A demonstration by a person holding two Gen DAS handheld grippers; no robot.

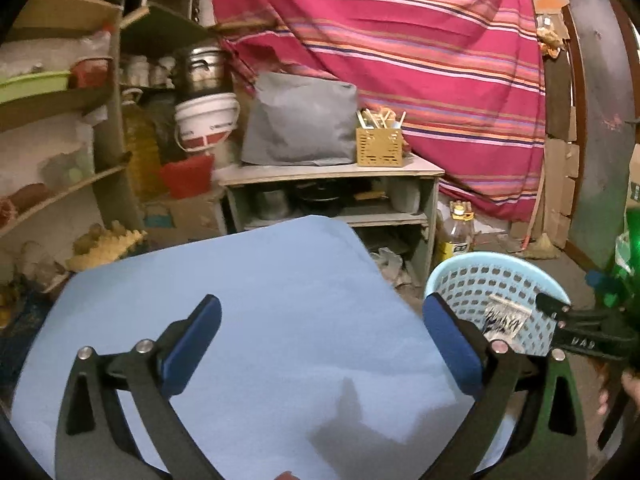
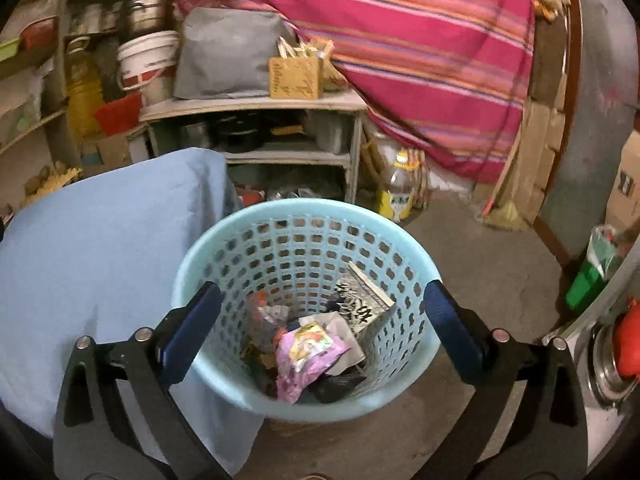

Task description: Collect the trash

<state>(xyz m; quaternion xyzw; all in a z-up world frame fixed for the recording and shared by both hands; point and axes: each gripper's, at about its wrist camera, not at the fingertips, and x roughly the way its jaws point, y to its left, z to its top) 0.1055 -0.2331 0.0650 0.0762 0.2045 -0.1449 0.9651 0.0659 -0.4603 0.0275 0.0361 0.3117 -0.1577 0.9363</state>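
A light blue perforated basket (image 2: 308,220) stands on the floor beside a table covered in blue cloth (image 2: 100,248). It holds several wrappers, among them a pink packet (image 2: 308,354) and a black-and-white packet (image 2: 362,300). My right gripper (image 2: 320,330) is open and empty, held above the basket's mouth. My left gripper (image 1: 320,344) is open and empty over the blue cloth (image 1: 260,320). The basket (image 1: 496,284) shows at the right of the left wrist view, with the right gripper's fingers (image 1: 556,308) over it.
A low shelf unit (image 2: 256,108) with pots, a grey bag and a wooden cutlery holder (image 2: 296,78) stands behind. A striped red cloth (image 2: 420,40) hangs at the back. An oil bottle (image 2: 398,192) stands on the floor. Cluttered shelves (image 1: 60,100) are on the left.
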